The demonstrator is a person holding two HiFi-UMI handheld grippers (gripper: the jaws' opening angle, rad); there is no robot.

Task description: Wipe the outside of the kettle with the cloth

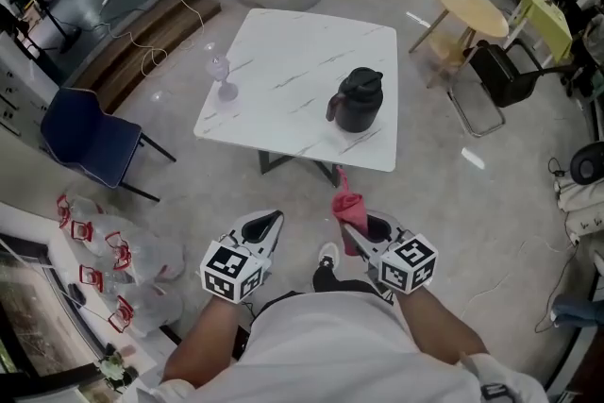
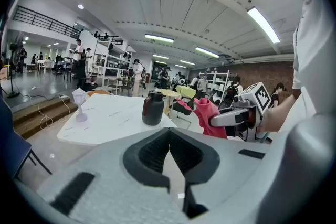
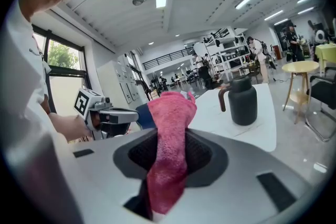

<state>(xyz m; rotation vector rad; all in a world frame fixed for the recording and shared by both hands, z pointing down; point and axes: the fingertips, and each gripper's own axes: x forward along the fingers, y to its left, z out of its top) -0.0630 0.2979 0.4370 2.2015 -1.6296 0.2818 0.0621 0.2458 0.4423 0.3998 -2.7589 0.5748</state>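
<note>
The dark kettle (image 1: 357, 101) stands upright near the near right edge of a white marble table (image 1: 283, 52). My right gripper (image 1: 357, 224) is shut on a pink cloth (image 1: 347, 207), well short of the table. In the right gripper view the cloth (image 3: 170, 134) sticks up between the jaws, and the kettle (image 3: 242, 100) shows beyond it. My left gripper (image 1: 264, 226) is shut with nothing in it, level with the right one. In the left gripper view, the kettle (image 2: 153, 108) lies ahead and the cloth (image 2: 208, 116) is at the right.
A clear glass stand (image 1: 221, 76) sits on the table's left edge. A blue chair (image 1: 90, 139) is left of the table; a round wooden table (image 1: 470, 7) and a black chair (image 1: 498, 76) are right. Plastic bags (image 1: 109, 264) lie on the floor at left.
</note>
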